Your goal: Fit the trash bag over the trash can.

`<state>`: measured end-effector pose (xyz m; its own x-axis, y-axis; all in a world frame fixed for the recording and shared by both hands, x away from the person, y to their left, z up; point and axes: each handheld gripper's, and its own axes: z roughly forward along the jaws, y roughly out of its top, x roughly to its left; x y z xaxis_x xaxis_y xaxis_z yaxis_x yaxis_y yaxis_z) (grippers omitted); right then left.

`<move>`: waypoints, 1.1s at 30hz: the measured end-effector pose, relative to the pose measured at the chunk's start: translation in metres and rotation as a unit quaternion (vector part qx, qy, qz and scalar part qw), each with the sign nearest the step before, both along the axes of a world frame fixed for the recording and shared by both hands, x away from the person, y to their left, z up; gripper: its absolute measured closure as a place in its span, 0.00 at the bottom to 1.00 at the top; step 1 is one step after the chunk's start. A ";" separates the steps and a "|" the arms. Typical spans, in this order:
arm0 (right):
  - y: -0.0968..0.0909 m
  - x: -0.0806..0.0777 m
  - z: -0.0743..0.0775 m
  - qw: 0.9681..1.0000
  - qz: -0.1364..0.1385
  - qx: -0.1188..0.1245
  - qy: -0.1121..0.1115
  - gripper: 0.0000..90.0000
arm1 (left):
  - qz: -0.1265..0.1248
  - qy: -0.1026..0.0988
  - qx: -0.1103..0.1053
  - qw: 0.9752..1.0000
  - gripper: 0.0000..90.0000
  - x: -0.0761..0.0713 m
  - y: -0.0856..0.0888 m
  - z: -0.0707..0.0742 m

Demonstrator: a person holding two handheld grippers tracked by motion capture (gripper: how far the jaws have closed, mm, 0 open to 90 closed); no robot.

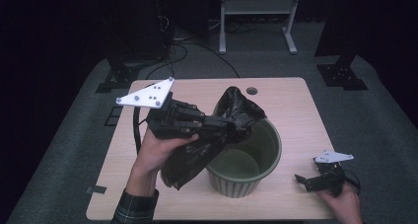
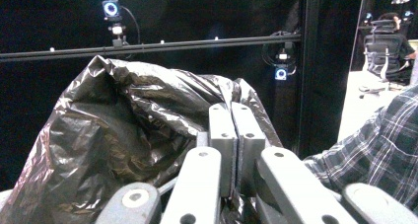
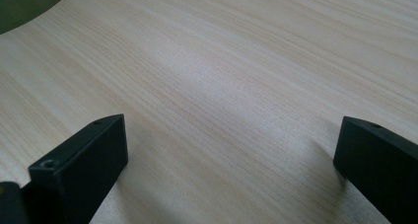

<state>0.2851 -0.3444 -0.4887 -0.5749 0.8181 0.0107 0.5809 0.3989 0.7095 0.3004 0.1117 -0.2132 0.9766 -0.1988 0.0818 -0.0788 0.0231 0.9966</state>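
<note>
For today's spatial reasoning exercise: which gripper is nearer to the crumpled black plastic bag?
Left. The left gripper has its jaws shut on the crumpled black plastic bag above the green ribbed bin. The right gripper rests open on the wooden table, beyond the bin.

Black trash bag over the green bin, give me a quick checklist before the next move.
1. Left hand-held gripper shut on the black trash bag: ok.
2. Bag hangs above the green bin: ok, partly over the rim.
3. Bag mouth opened: cannot tell, it looks bunched.
4. Bin upright on the table: ok.
5. Right hand-held gripper open and free to help: ok, resting by the bin.
</note>
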 end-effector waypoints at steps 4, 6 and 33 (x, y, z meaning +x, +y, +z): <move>0.000 0.000 0.000 1.000 0.000 0.000 0.000 0.00 | -0.004 0.003 -0.001 1.000 0.98 0.001 -0.004 0.000; 0.000 0.000 0.000 1.000 -0.002 0.000 0.000 0.00 | -0.003 0.006 0.002 1.000 0.98 0.002 -0.004 -0.004; 0.000 0.000 0.000 1.000 -0.005 0.000 0.000 0.00 | 0.058 0.090 0.080 0.991 0.98 0.022 0.036 -0.083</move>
<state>0.2851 -0.3444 -0.4887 -0.5668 0.8238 0.0105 0.5845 0.3931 0.7098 0.3223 0.1481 -0.2962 0.9895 -0.0811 -0.1197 0.1081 -0.1352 0.9849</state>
